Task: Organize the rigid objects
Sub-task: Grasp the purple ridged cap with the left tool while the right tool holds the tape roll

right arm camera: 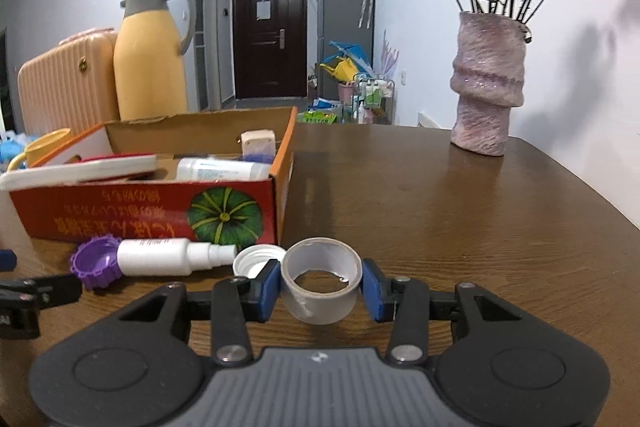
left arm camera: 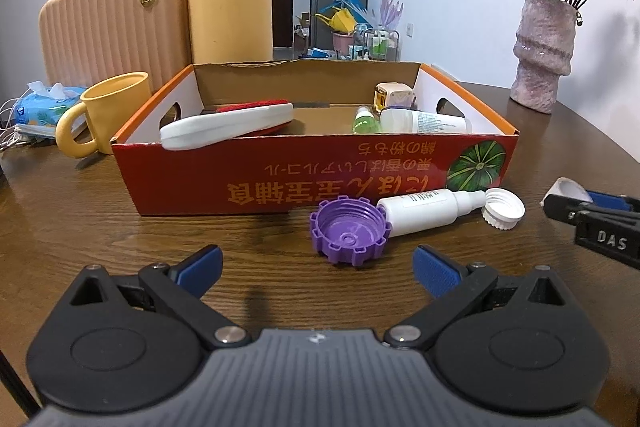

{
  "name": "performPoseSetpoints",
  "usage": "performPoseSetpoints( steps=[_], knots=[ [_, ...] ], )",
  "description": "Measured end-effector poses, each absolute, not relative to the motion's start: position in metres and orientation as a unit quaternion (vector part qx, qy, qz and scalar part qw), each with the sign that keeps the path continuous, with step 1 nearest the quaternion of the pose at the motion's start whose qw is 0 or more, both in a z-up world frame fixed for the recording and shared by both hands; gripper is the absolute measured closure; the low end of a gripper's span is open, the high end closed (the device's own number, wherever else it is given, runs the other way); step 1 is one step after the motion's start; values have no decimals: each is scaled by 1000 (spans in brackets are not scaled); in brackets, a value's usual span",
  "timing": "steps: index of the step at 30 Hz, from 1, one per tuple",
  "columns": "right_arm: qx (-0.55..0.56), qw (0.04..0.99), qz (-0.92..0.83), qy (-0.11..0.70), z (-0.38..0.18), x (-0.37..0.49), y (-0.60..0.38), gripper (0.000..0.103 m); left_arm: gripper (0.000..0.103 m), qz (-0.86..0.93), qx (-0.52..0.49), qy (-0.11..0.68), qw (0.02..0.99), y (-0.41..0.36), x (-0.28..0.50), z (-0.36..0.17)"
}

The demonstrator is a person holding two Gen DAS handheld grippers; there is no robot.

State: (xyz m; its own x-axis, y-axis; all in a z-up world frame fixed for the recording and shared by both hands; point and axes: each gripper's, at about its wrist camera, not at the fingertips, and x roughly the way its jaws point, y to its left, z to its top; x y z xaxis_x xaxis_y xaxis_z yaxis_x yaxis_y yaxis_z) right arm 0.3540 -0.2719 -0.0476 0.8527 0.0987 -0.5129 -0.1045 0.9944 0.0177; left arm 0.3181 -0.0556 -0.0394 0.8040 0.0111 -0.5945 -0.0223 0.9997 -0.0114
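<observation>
Tape ring (right arm camera: 320, 287), lower centre, clamped by right gripper (right arm camera: 320, 289) for boxing; left gripper (left arm camera: 318, 269) spread, empty.

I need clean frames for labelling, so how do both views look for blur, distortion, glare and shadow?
Left wrist view: sharp; fisheye bows the table edge, black vignette at the corners, purple cap crisp, soft sheen on the wood. Right wrist view: the tape roll between the right gripper pads is clear, the vase throws blurred shadows on the wall, and glare streaks the tabletop.
</observation>
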Motion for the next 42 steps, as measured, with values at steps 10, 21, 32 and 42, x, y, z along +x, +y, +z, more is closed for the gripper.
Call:
performPoseSetpoints(
  steps=[10,21,32,42],
  knots=[
    [14,967,45,250,-42,348,-280,61,0,15,5,319,948,-61,334,-43],
    [24,972,40,229,-37,331,-282,61,0,11,24,331,943,-63,350,-49],
    [15,974,37,224,-37,327,-277,61,23,-22,24,339,940,-58,362,-51],
    [4,973,36,228,-40,329,-274,61,50,-53,27,337,940,-59,357,-50]
  ],
)
